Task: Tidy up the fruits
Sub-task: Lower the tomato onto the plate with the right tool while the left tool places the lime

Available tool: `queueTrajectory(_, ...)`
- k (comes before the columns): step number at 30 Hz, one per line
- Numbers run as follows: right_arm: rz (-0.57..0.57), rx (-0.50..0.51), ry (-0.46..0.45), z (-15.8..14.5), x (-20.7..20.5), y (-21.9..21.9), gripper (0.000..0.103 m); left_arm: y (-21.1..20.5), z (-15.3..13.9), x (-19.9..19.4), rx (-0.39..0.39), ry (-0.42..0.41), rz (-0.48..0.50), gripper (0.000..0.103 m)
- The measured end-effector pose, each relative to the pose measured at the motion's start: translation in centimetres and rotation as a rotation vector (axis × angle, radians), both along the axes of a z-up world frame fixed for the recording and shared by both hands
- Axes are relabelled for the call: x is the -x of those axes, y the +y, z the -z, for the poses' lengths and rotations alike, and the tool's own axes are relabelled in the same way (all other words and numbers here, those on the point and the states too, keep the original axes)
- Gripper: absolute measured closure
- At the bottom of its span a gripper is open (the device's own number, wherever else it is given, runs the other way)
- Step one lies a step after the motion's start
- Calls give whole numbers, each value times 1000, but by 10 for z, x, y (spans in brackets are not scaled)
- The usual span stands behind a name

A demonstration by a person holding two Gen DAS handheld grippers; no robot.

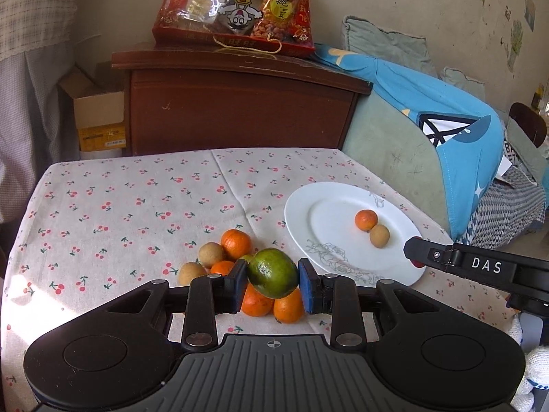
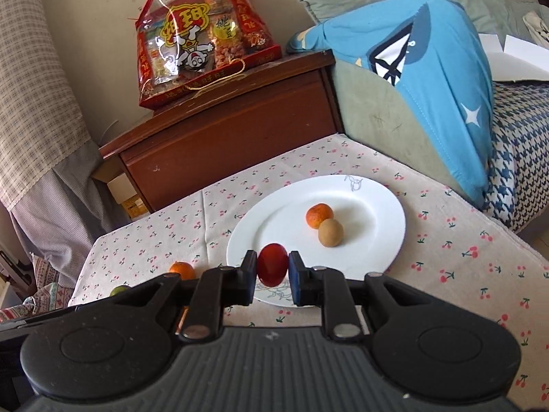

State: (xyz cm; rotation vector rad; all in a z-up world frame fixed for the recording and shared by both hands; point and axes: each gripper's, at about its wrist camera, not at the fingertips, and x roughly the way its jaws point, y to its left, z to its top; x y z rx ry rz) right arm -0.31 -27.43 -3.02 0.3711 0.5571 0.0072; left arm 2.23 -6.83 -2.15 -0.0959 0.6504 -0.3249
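In the left wrist view my left gripper (image 1: 272, 279) is shut on a green fruit (image 1: 272, 273), held just above a pile of oranges (image 1: 236, 243) and brown round fruits (image 1: 211, 253) on the cherry-print tablecloth. To the right lies a white plate (image 1: 329, 206) with one small orange (image 1: 366, 219) and one brown fruit (image 1: 379, 236). In the right wrist view my right gripper (image 2: 272, 271) is shut on a small red fruit (image 2: 272, 269) over the near rim of the plate (image 2: 274, 219). The right gripper (image 1: 417, 252) also shows in the left wrist view at the plate's right edge.
A dark wooden cabinet (image 1: 236, 103) stands behind the table, with a red snack bag (image 1: 236, 7) on top. A cardboard box (image 1: 97, 116) sits to its left. A blue cloth (image 1: 446, 116) drapes over a green cushion at the right, close to the plate.
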Motion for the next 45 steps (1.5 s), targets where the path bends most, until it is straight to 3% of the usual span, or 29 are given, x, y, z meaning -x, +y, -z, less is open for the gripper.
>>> queueTrajectory(11, 46, -41, 42, 17, -16, -8, 84, -36, 8, -33, -1, 14, 77, 74)
queueTrajectory(29, 104, -106, 77, 40, -42, -20, 82, -77, 29, -91, -73, 83, 139, 73)
queueTrajectory(34, 135, -122, 54, 38, -41, -24, 80, -80, 21, -94, -76, 69, 135, 71)
queueTrajectory(45, 133, -137, 32, 32, -35, -25, 74, -52, -4, -79, -61, 54, 102, 57)
